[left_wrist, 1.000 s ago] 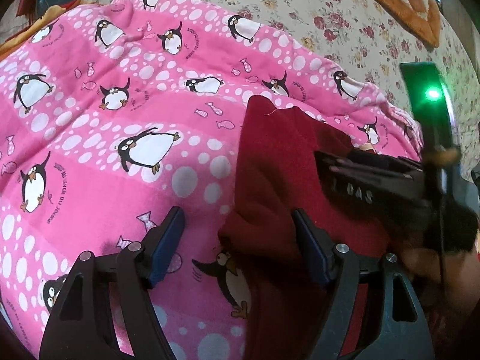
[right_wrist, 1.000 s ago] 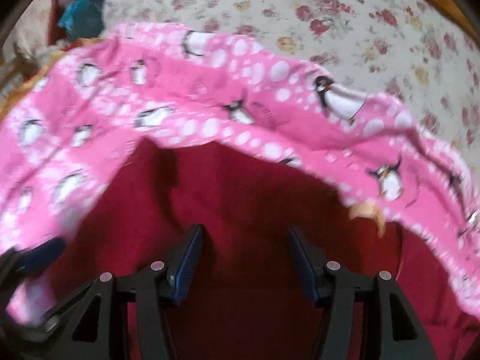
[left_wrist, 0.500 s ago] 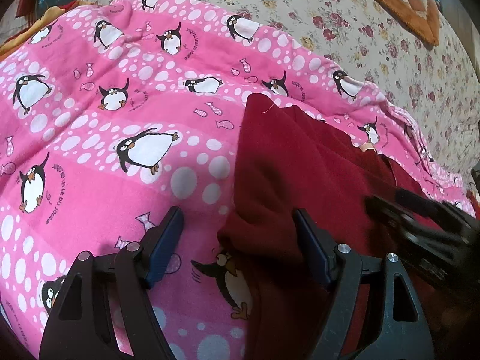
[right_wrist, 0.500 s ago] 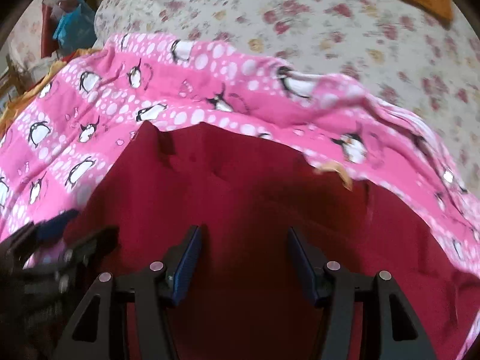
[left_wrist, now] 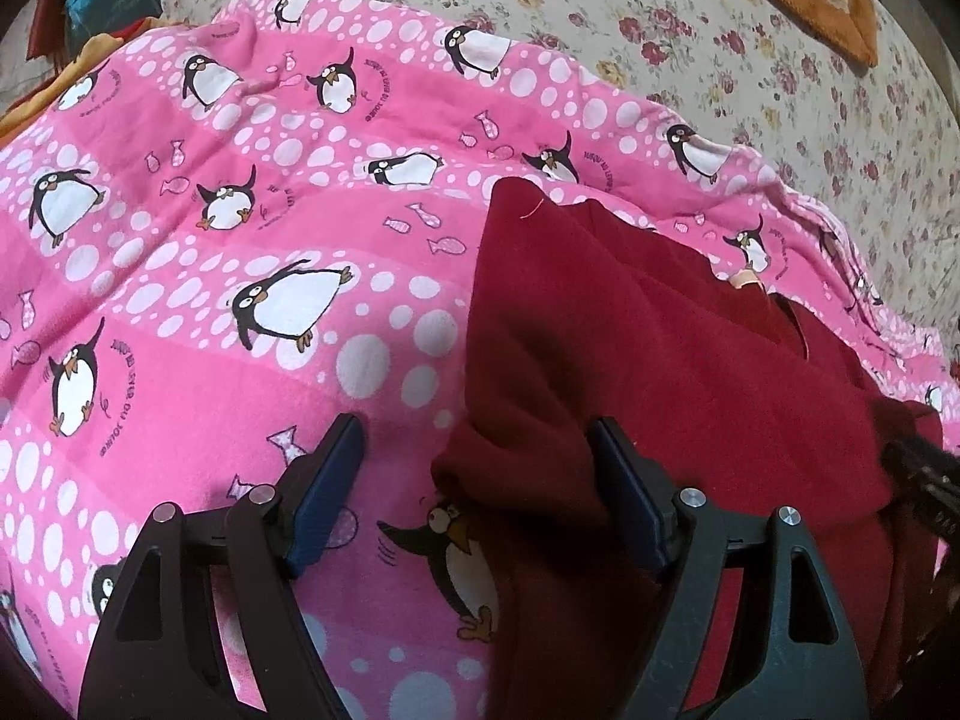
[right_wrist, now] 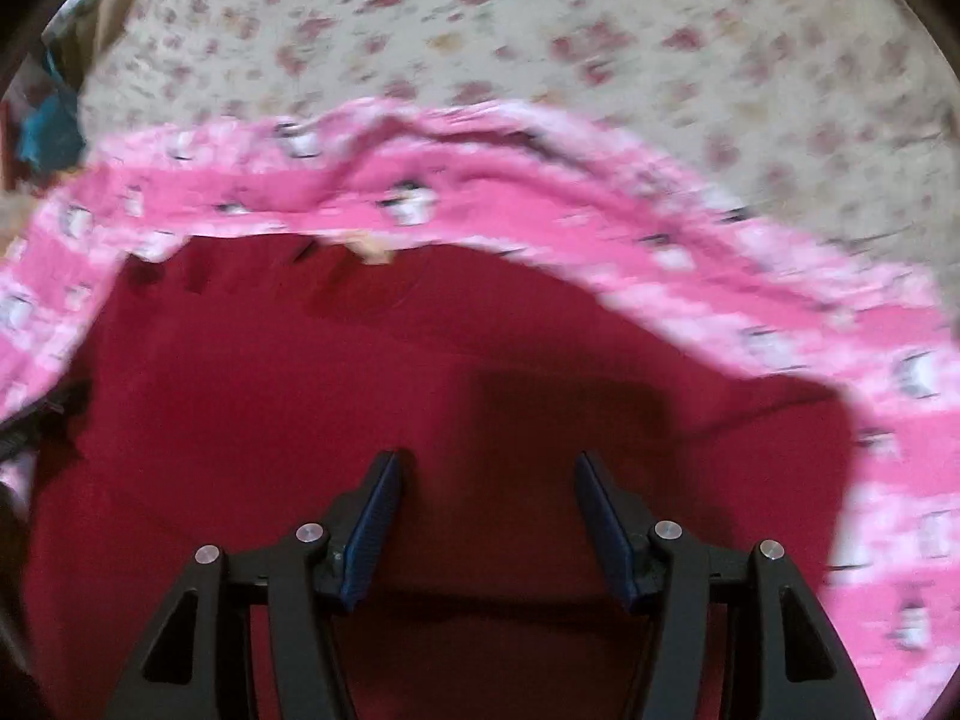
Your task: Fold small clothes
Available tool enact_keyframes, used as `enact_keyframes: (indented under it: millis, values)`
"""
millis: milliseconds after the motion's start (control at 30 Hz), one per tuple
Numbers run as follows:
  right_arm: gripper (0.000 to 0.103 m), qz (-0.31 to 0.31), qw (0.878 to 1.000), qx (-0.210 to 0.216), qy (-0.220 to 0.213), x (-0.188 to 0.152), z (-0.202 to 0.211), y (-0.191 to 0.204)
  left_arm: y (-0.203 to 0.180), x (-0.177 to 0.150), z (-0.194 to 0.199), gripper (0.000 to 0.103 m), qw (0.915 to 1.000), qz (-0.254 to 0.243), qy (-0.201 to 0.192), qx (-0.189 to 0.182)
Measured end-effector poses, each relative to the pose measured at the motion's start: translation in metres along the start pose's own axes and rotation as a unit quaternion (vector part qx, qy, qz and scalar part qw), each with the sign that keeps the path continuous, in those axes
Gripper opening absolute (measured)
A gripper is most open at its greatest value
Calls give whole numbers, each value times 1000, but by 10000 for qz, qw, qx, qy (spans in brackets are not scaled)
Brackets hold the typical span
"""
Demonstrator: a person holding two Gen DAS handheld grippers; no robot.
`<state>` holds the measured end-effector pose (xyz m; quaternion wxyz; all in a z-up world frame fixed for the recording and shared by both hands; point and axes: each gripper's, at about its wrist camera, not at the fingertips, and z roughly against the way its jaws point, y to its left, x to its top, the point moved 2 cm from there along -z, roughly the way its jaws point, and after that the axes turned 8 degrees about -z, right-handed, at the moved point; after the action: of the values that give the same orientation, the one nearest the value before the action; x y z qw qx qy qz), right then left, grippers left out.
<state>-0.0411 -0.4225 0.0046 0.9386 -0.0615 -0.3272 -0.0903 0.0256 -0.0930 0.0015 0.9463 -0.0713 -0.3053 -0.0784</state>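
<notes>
A: Where's the red top?

B: Lying on the pink penguin blanket. Its bunched left edge sits right between the fingers of the left claw, nearer the right finger. The rest spreads off to the right of that claw.

A: Is the left claw holding it?

B: No. Fingers are wide apart, nothing pinched (the cloth just lies in the gap).

A: And the right claw?

B: It's over the middle of the red top, fingers apart, only flat cloth under them. Pic is blurry tho. The blanket curls round past the top, then the flowery bed sheet beyond.

A: Which step are we on?

B: I think still early, getting ready to grab for a fold. The top looks spread but lumpy on the left.

A: What next?

B: Prob each claw has to drop to an edge, squeeze shut on only the red cloth, not the blanket, then lift it over.
</notes>
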Motion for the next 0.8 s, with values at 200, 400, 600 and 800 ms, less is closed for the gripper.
enact_keyframes:
  millis: [200,400,600,800]
  values:
    - [57,-844,9964,-76,-43,3,16,-54,-5,3,16,78,9995,-128,2,274]
    - [57,-869,9960,4,224,5,-9,-57,-16,2,9,79,9981,-362,166,478]
    - [57,-1145,9921,486,138,3,26,-69,-23,1,46,78,9984,-444,-67,345]
    - [60,-908,9892,1109,297,-45,82,-73,-48,-14,70,78,9975,-696,-121,52]
